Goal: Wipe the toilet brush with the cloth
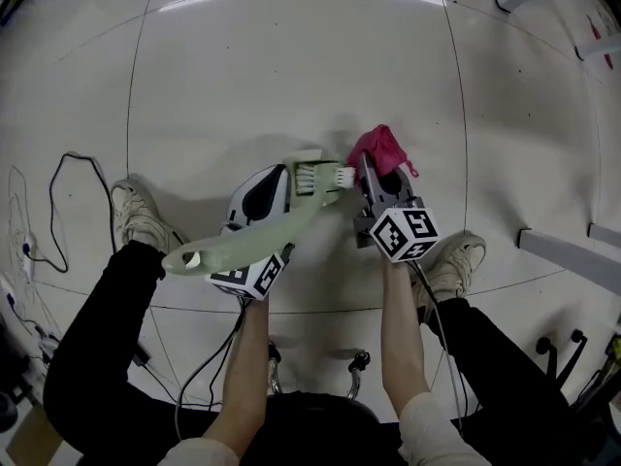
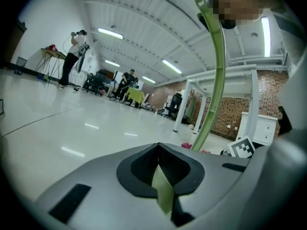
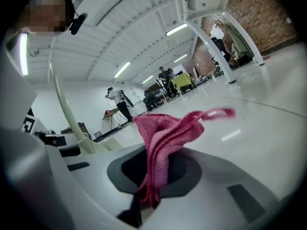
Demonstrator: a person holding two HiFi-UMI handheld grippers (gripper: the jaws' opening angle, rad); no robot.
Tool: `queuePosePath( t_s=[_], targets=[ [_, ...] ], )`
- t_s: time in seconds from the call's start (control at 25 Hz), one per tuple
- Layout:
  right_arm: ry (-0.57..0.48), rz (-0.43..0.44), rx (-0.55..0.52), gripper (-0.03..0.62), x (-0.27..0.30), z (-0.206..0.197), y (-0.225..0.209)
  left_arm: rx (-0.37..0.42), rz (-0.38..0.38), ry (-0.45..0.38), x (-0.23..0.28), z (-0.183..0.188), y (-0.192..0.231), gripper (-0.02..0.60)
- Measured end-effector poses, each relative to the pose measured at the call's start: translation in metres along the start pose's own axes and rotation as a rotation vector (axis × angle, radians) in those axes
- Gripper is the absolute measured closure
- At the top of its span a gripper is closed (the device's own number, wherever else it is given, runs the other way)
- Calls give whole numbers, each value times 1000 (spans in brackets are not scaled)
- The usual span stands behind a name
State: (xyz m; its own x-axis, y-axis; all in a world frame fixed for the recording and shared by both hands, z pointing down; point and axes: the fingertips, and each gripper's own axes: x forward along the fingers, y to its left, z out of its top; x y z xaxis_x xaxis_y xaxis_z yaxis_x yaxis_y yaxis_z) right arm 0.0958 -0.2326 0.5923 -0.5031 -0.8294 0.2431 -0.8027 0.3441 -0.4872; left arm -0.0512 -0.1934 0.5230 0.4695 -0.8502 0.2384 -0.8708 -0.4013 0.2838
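Head view: the left claw (image 1: 286,190) holds the pale green toilet brush (image 1: 243,246), its bristles just beside the pink cloth (image 1: 380,149) in the right claw (image 1: 369,178). Left gripper view: jaws clamped shut on the brush's handle. Right gripper view: jaws pinched tight on the bunched cloth.

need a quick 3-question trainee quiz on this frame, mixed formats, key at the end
1. The right gripper is shut on: A) the cloth B) a sponge C) nothing
2. True or false: the left gripper is shut on the green brush.
3. Fill in: the bristles of the brush are ___ in colour.

Key: 1 A; 2 true; 3 white.
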Motion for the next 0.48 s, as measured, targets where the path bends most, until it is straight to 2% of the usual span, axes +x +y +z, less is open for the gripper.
queuePosePath(
  t_s=[0.32,0.48],
  targets=[
    [37,-20,57,562,-31,-18,8,-5,-22,26,6,-8,-7,577],
    [54,-47,81,563,-51,-31,14,-18,-5,43,3,-13,-3,577]
  ],
)
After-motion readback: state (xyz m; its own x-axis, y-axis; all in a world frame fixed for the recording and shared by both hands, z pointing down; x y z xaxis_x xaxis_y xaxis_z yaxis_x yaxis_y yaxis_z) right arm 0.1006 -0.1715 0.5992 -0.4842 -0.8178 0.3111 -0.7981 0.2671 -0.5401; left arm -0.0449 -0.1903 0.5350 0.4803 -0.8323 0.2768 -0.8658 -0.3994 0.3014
